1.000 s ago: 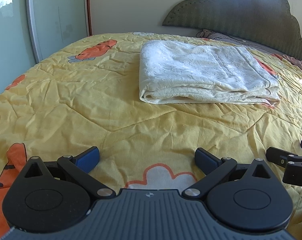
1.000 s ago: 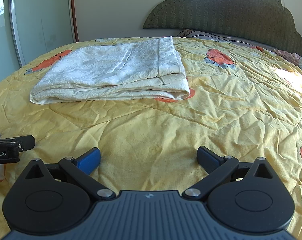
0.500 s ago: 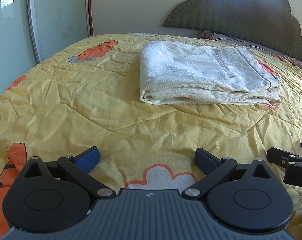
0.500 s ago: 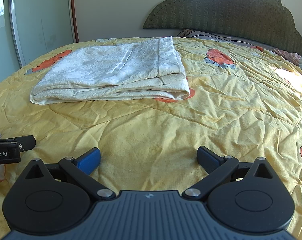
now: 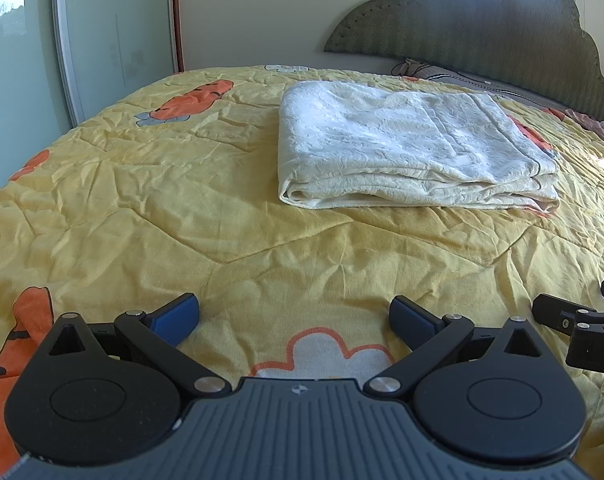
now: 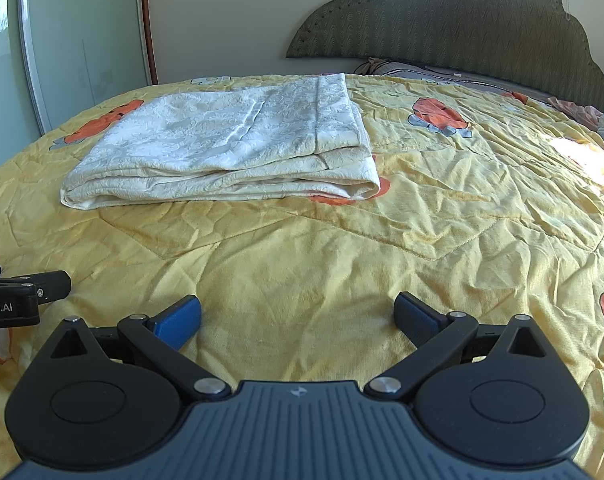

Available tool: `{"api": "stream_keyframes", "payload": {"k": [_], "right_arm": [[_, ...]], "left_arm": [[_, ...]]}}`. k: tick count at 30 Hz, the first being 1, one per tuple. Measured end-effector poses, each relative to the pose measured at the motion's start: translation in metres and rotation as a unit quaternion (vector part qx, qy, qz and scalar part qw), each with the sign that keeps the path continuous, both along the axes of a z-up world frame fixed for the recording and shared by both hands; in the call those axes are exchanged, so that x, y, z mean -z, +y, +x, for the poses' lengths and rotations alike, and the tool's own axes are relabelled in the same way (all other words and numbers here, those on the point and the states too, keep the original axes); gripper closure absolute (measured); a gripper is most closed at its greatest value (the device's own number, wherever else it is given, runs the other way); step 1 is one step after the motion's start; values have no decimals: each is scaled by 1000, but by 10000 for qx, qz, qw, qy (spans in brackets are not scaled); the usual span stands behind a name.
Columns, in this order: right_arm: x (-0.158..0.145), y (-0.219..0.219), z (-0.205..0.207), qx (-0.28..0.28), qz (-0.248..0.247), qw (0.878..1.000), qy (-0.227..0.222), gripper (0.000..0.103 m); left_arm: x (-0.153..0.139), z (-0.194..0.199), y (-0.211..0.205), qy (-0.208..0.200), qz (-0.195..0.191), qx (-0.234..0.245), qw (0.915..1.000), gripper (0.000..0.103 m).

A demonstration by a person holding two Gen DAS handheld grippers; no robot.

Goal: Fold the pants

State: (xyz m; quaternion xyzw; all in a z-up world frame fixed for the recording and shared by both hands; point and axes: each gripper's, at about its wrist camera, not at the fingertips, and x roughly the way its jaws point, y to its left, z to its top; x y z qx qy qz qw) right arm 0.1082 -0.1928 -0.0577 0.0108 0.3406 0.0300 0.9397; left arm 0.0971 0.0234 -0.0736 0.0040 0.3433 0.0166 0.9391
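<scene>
The cream-white pants (image 5: 406,148) lie folded in a flat rectangle on the yellow bedspread (image 5: 181,216), ahead of both grippers; they also show in the right wrist view (image 6: 229,148). My left gripper (image 5: 295,314) is open and empty, low over the bedspread, well short of the pants. My right gripper (image 6: 297,314) is open and empty, also short of the pants. The right gripper shows at the right edge of the left wrist view (image 5: 574,320); the left gripper shows at the left edge of the right wrist view (image 6: 21,292).
A dark green padded headboard (image 5: 482,36) stands behind the bed, with pillows (image 6: 422,70) at its foot. A glass sliding door (image 5: 113,40) is at the far left. The bedspread has orange carrot prints (image 5: 189,98).
</scene>
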Motion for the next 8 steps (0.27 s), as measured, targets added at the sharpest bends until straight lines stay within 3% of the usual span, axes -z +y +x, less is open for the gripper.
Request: {"api": "stream_keyframes", "payload": {"k": [8], "right_arm": [[0, 0, 0, -1, 8, 10000, 0, 0]], "left_arm": [[-1, 0, 2, -24, -89, 25, 10000, 0]]}}
